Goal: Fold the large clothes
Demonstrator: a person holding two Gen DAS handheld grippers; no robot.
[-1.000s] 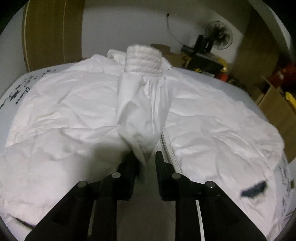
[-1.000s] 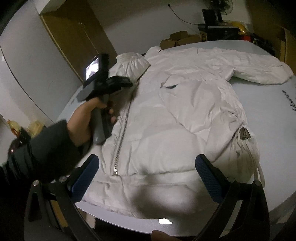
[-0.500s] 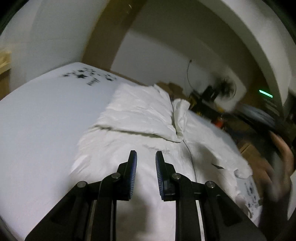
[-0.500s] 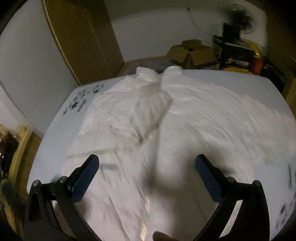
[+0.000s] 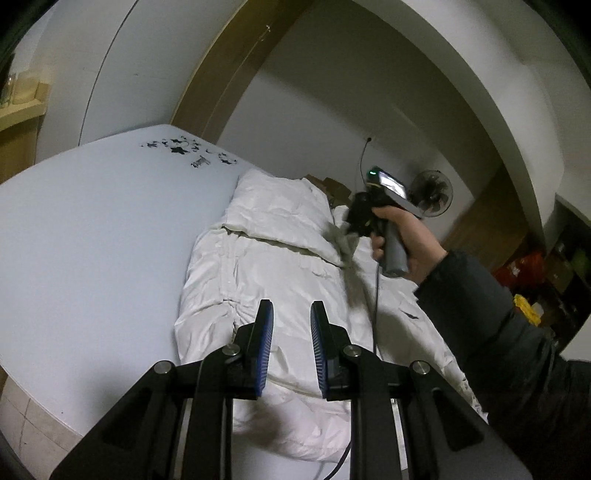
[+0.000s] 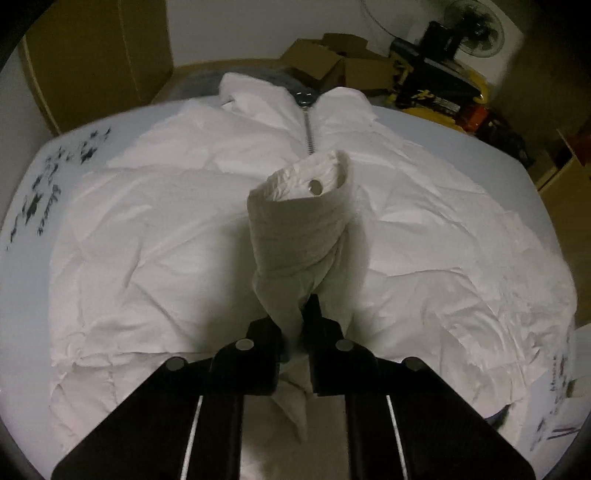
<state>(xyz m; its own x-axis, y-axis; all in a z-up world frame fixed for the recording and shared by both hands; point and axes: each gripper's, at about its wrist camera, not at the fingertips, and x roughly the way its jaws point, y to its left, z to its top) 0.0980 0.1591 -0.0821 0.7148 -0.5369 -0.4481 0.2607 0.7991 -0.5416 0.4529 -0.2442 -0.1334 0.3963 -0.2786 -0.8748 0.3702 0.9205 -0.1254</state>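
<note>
A white padded jacket (image 6: 147,229) lies front up on a pale grey table (image 5: 92,236), zip (image 6: 309,133) running up the middle. My right gripper (image 6: 297,317) is shut on the jacket's right sleeve (image 6: 299,229) and holds its ribbed cuff up over the chest. In the left wrist view the jacket (image 5: 266,266) shows with its left sleeve folded across the body, and my right gripper (image 5: 360,214) hangs above it in a hand. My left gripper (image 5: 290,325) is slightly open and empty, above the jacket's lower left side.
Black printed marks (image 5: 188,151) sit on the table's far left corner. Cardboard boxes (image 6: 332,62), a fan (image 6: 476,27) and yellow and red items (image 6: 461,99) stand beyond the far edge. A wooden door frame (image 5: 229,74) rises behind.
My right gripper went from wide open and empty to shut on the right sleeve, lifting it over the chest. My left gripper has let go of the left sleeve and pulled back, nearly closed and empty.
</note>
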